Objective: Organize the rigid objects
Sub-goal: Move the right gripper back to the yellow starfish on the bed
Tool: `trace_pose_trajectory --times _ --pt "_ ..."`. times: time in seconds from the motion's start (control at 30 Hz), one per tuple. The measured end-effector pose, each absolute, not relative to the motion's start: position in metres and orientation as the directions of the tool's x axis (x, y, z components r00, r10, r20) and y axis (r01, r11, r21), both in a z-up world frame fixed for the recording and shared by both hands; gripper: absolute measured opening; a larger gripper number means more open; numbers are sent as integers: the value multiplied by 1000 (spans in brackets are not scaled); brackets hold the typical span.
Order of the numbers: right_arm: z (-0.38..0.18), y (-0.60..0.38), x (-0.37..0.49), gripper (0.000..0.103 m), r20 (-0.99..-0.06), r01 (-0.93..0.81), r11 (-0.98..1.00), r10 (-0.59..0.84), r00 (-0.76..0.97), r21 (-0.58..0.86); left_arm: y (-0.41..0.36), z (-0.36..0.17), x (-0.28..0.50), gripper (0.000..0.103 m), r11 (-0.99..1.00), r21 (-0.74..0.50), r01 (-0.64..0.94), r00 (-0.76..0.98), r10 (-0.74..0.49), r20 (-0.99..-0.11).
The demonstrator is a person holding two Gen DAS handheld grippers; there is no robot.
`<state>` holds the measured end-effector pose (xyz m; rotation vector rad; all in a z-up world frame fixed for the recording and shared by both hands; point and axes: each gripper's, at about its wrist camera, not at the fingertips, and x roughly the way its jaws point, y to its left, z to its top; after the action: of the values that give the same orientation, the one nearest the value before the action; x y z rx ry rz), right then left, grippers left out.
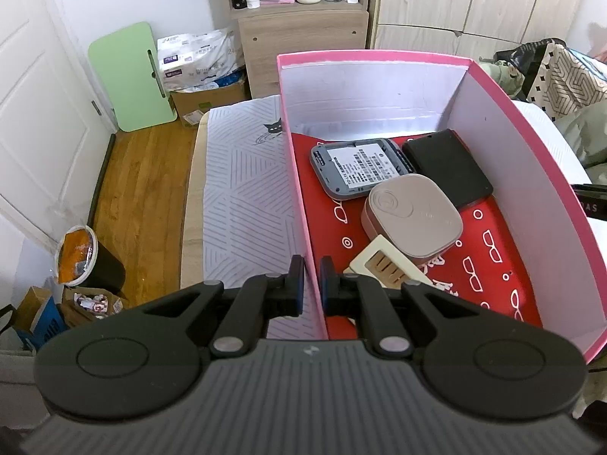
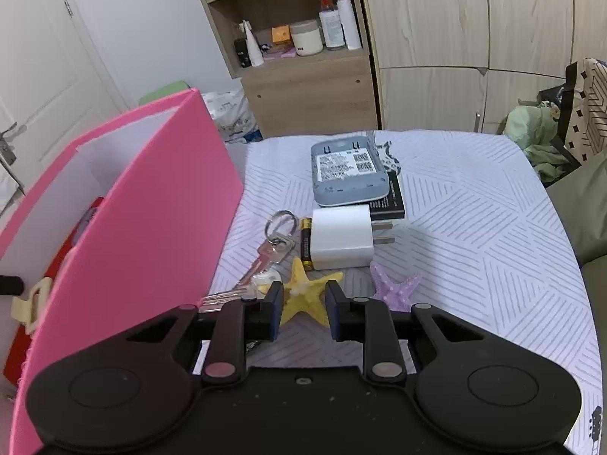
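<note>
Clamping the pink box (image 1: 303, 204) by its thin cardboard wall, the left gripper (image 1: 312, 284) pinches tight. Straddling the bumpy yellow starfish (image 2: 303, 295) on the striped tablecloth (image 2: 474, 227), the right gripper (image 2: 304, 303) shows no clear contact. Beyond lie a smooth white charger (image 2: 341, 237), keys (image 2: 271, 250) and a grey device (image 2: 347, 174).

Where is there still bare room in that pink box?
Free: the red lining along the pink box's right wall. Crowded: the middle, where the grey device, black slab, tan case and cream clip bunch together.
</note>
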<state>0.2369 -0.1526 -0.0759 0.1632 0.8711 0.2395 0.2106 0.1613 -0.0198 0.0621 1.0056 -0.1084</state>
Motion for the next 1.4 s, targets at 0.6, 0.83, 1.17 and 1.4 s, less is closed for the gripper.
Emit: trace_pose_trajectory --times 0.6,0.83,1.17,1.4 --pt "-74 -152 232 37 -753 -176 961 275 597 211 165 -20 212 9 994 -26 110 528 -81 -845" --pt "-85 -143 242 57 -765 -189 964 265 587 188 166 -20 212 9 993 -32 111 527 -86 -846" --pt "-88 -137 240 58 -745 -193 971 234 625 143 166 -20 211 9 993 -38 108 527 -89 -845" --pt "-83 -149 239 47 -731 -185 963 268 627 195 166 -21 211 9 993 -39 108 527 -90 -845"
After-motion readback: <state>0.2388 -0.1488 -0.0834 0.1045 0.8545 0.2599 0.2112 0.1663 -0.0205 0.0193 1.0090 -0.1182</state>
